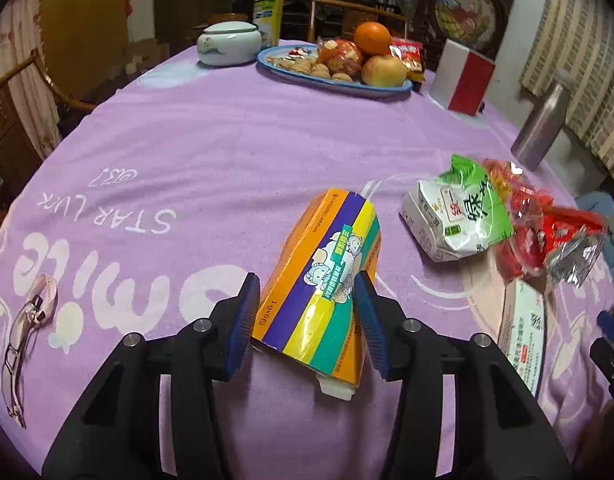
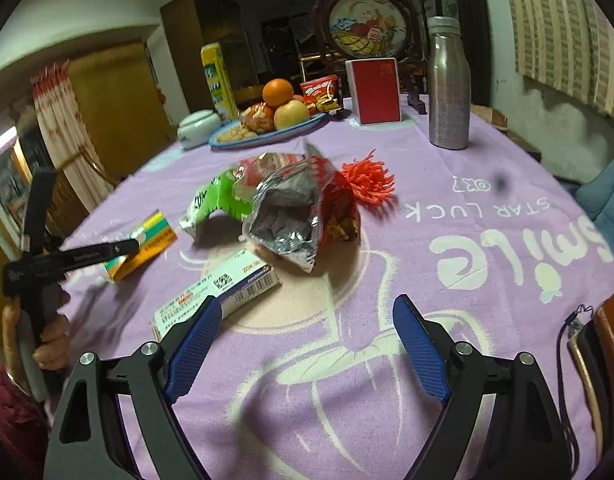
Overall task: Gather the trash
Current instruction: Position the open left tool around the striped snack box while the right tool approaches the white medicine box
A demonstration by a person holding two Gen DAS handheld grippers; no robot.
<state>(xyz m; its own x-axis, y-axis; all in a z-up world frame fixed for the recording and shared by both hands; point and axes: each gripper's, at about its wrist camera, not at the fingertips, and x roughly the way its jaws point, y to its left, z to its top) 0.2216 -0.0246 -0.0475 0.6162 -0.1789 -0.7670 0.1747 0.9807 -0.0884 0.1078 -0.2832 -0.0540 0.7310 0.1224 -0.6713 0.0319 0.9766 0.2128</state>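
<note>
A crushed orange carton with purple, yellow and green stripes (image 1: 327, 240) lies on the purple tablecloth (image 1: 227, 152). My left gripper (image 1: 307, 276) straddles its near half, with a blue pad touching each long side. The right wrist view shows that carton (image 2: 155, 240) far left, a person's hand (image 2: 51, 336) holding the left gripper's handle. My right gripper (image 2: 307, 300) hovers open over the cloth with nothing between its fingers. Just beyond its left finger lies a white medicine box (image 2: 223, 296). Farther off lie a silver-lined red wrapper (image 2: 291, 216), a green bag (image 2: 215, 204) and a red yarn tuft (image 2: 367, 180).
At the far side stand a blue plate (image 1: 387, 90) of fruit and nuts, a pale lidded jar (image 1: 229, 44), a red-and-white box (image 2: 377, 92) and a steel bottle (image 2: 447, 92). Glasses (image 1: 19, 344) lie at the left edge. A dark flat object with a cord (image 2: 583, 344) sits near right.
</note>
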